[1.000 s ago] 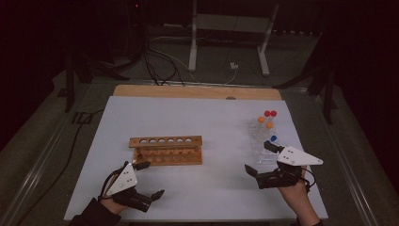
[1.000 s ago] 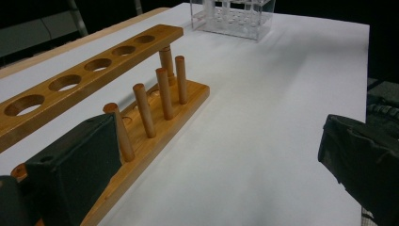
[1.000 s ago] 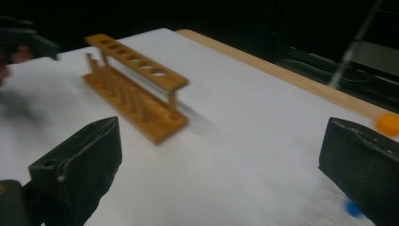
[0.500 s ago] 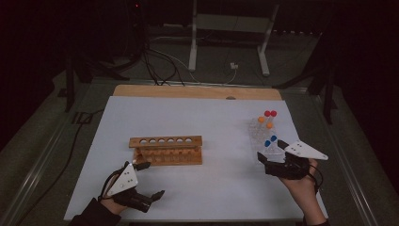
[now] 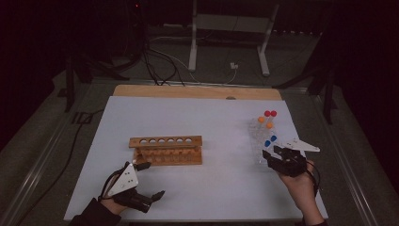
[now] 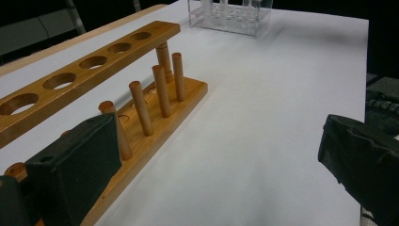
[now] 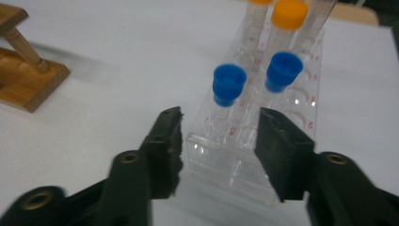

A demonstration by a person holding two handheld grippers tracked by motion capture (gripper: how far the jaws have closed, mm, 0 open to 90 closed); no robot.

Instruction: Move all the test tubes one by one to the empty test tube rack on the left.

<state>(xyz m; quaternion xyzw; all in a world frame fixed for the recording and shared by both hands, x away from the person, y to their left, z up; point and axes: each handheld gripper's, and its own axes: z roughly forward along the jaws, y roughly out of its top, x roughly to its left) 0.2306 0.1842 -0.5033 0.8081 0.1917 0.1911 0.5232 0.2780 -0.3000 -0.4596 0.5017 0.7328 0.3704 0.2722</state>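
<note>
A clear plastic rack [image 5: 260, 147] at the table's right holds tubes with blue caps [image 5: 270, 140], orange caps [image 5: 265, 122] and red caps [image 5: 270, 113]. My right gripper [image 5: 269, 157] is at the rack's near end. In the right gripper view its jaws [image 7: 221, 115] have just been closing and stand either side of the nearer blue-capped tube [image 7: 229, 84] above the rack [image 7: 226, 165], with no pad touching it. A wooden tube rack [image 5: 167, 149] with empty holes stands mid-table. My left gripper [image 5: 151, 179] rests open near the front edge, beside the wooden rack [image 6: 89, 70].
The white table top [image 5: 211, 117] has a wooden strip along its far edge. Beyond it are cables and a metal stand's legs on the dark floor. Bare table lies between the two racks.
The right gripper has moved forward and down to the clear rack's near end, and its jaws have narrowed around the blue-capped tube. The left gripper has stayed put.
</note>
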